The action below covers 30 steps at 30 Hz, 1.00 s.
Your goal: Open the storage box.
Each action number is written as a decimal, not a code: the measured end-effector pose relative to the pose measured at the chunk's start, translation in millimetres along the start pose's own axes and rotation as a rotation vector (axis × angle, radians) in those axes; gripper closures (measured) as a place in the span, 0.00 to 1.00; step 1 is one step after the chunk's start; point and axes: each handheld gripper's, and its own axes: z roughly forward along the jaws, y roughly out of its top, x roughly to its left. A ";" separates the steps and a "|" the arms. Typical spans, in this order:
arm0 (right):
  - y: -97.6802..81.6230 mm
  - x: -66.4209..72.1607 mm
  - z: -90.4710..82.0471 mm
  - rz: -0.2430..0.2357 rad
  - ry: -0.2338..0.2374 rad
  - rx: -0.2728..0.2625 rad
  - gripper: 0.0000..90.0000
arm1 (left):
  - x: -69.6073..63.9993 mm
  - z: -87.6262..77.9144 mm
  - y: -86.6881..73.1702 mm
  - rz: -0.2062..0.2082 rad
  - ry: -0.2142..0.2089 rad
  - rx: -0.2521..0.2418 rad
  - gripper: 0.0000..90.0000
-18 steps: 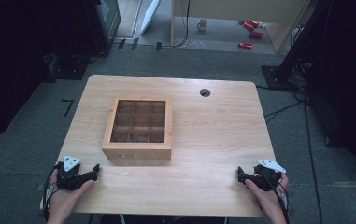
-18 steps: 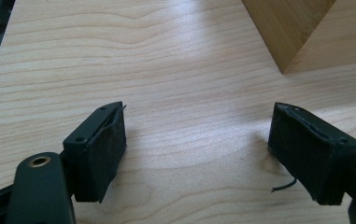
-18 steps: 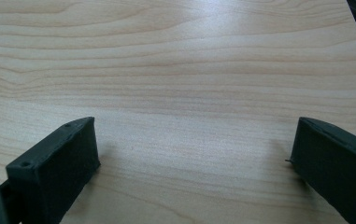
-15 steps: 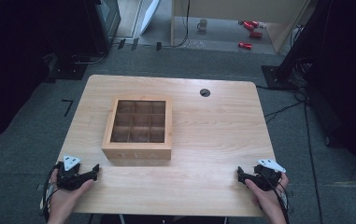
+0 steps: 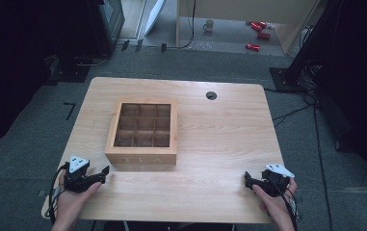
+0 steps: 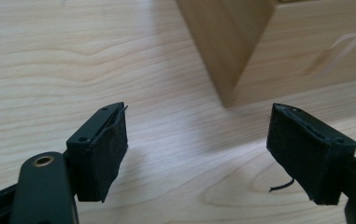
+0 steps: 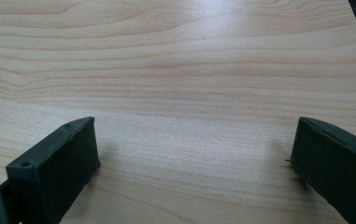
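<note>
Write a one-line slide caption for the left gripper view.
Open left gripper resting low over the table, its jaws framing the near corner of the wooden tea box.

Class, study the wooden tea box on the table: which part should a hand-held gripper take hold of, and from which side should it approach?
Grip a thin upright wall of the wooden tea box, probably the near-left corner wall closest to the left hand-held gripper, coming from above. The box looks too wide for the open jaws to span, but its top shows open compartments, so one jaw can drop inside and one stay outside.
</note>
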 end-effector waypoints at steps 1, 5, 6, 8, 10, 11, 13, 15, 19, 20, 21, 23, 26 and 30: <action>0.1 0.3 0.1 0.001 -0.001 0.000 0.01 | -1.5 -0.5 2.4 -0.003 -0.017 -0.001 0.23; 0.9 0.9 0.1 -0.016 0.016 0.006 0.02 | -8.2 -3.5 13.3 0.018 -0.021 -0.008 0.23; 2.1 0.6 -0.6 -0.014 0.013 0.013 0.04 | -9.7 -4.1 15.5 0.021 -0.023 -0.012 0.23; 4.3 1.1 -1.5 -0.004 0.003 0.020 0.08 | -12.0 -5.0 21.0 0.019 -0.039 -0.025 0.23; 6.8 3.0 -2.6 -0.005 0.000 0.019 0.08 | -13.3 -3.7 23.6 0.014 -0.051 -0.030 0.23; 8.7 4.4 -3.8 -0.008 0.002 0.014 0.08 | -13.5 -3.0 24.6 0.012 -0.061 -0.028 0.23; 13.0 8.6 -7.6 -0.006 0.017 -0.001 0.08 | -13.9 -1.7 25.9 0.013 -0.076 -0.028 0.24; 17.6 14.1 -11.0 -0.011 0.036 -0.015 0.08 | -13.9 -0.9 28.1 0.012 -0.091 -0.032 0.25; 26.1 26.8 -14.1 -0.032 0.077 -0.029 0.08 | -14.6 1.8 33.2 0.016 -0.109 -0.044 0.28; 28.9 32.1 -15.0 -0.041 0.086 -0.032 0.08 | -15.0 2.8 34.0 0.015 -0.107 -0.048 0.29; 31.3 36.8 -15.8 -0.044 0.096 -0.034 0.08 | -15.2 3.9 34.6 0.009 -0.103 -0.052 0.29; 35.5 44.8 -17.1 -0.055 0.112 -0.046 0.08 | -15.1 5.5 35.0 0.003 -0.119 -0.052 0.29; 43.5 61.2 -19.6 -0.081 0.141 -0.065 0.08 | -18.6 6.7 35.0 0.026 -0.118 -0.057 0.30; 52.6 84.8 -21.4 -0.119 0.184 -0.084 0.08 | -23.3 6.3 35.4 0.052 -0.140 -0.066 0.40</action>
